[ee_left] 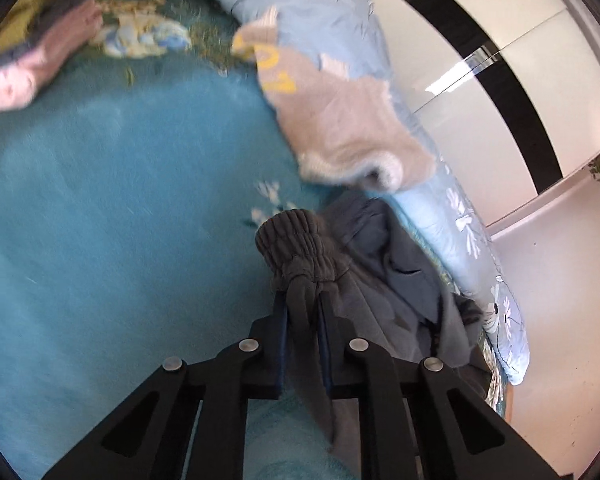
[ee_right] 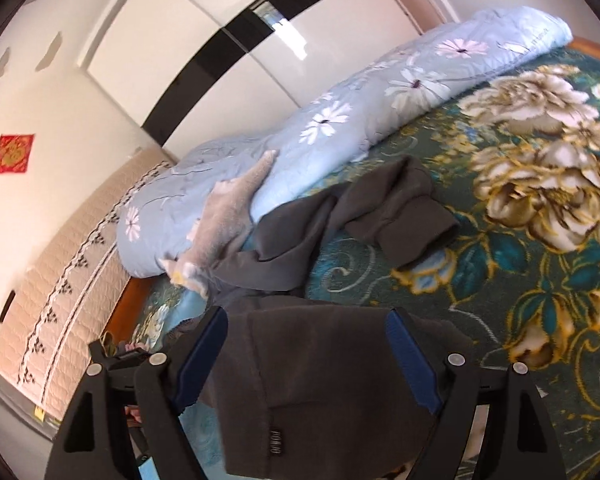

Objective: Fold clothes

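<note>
A dark grey garment [ee_left: 384,276] lies bunched on the teal floral blanket [ee_left: 100,220]. My left gripper [ee_left: 304,304] is shut on it just behind its ribbed elastic band [ee_left: 296,240], and a strip of cloth hangs back between the fingers. In the right wrist view the same dark grey garment [ee_right: 324,392] spreads under and between the wide-apart fingers of my right gripper [ee_right: 308,332], which is open. One of its cuffed ends [ee_right: 416,224] rests further off on the blanket [ee_right: 540,240].
A light grey sweater [ee_left: 340,120] with yellow letters lies against a rolled light-blue floral quilt [ee_left: 320,8] along the bed's far side. Pink and grey folded clothes [ee_left: 40,64] sit at the top left. A padded headboard [ee_right: 60,280] and a white wardrobe [ee_right: 180,40] stand behind.
</note>
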`<state>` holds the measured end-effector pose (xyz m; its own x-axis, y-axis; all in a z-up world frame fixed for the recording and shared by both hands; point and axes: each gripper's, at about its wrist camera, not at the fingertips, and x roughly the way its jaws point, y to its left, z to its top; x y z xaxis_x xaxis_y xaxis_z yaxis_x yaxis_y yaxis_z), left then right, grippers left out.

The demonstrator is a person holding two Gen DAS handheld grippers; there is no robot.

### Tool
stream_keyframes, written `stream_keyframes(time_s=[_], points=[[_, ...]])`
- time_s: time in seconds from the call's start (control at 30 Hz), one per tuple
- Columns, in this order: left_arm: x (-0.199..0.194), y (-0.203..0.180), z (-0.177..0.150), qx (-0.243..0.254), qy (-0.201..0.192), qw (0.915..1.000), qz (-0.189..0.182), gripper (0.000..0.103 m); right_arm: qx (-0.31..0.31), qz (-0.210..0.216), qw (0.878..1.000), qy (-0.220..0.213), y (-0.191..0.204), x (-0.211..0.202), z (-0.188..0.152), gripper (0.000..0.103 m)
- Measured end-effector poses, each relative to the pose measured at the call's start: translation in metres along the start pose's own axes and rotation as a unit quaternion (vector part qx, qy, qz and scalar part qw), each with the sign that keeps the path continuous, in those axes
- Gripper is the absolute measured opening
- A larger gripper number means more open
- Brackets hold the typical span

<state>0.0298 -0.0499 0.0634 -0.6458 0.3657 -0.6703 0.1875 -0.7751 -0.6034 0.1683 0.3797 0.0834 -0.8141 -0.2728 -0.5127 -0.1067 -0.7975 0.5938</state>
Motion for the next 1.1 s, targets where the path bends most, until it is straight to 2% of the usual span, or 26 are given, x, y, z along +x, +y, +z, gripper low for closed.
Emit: stream_keyframes(time_s=[0.1,0.17,0.33,0.43,0.5,0.57,0.7,0.83,0.93,1.03,1.1], points=[[-0.05,0.031,0.008,-0.013,-0.029,0.9995,-0.007,0.013,-0.027,0.004,1.0,0.003,0.017,0.001,-0.003,0.084],[-0.076,0.058,0.003,-0.039,-0.052,0.9979,-0.004,0.013,-0.042,0.01,0.999,0.008,0.029,0.003,-0.006,0.084],[-0.14,0.124,-0.011,-0.103,-0.109,0.9887,0.006,0.013,-0.093,0.025,0.995,0.03,0.065,0.008,-0.022,0.084],[-0.152,0.151,-0.034,-0.124,-0.124,0.9841,0.025,0.013,-0.126,0.02,0.991,0.046,0.083,0.01,-0.036,0.084],[-0.148,0.165,-0.052,-0.153,-0.123,0.9802,0.026,0.013,-0.137,0.017,0.988,0.064,0.092,0.016,-0.047,0.084],[-0.142,0.172,-0.064,-0.159,-0.124,0.9788,0.035,0.013,-0.134,0.01,0.988,0.077,0.094,0.018,-0.054,0.084],[-0.133,0.175,-0.082,-0.161,-0.133,0.9777,0.025,0.014,-0.101,-0.003,0.991,0.085,0.075,0.009,-0.056,0.084],[-0.133,0.178,-0.09,-0.156,-0.156,0.9752,-0.009,0.015,-0.011,-0.053,0.995,0.082,0.016,-0.012,-0.054,0.084],[-0.129,0.185,-0.094,-0.169,-0.149,0.9738,-0.029,0.014,0.078,-0.049,0.991,0.099,-0.029,-0.02,-0.069,0.084],[-0.128,0.191,-0.092,-0.181,-0.138,0.9723,-0.055,0.015,0.124,-0.029,0.985,0.114,-0.048,-0.015,-0.084,0.081],[-0.127,0.197,-0.09,-0.19,-0.132,0.97,-0.074,0.015,0.143,-0.017,0.983,0.115,-0.051,-0.008,-0.09,0.075]])
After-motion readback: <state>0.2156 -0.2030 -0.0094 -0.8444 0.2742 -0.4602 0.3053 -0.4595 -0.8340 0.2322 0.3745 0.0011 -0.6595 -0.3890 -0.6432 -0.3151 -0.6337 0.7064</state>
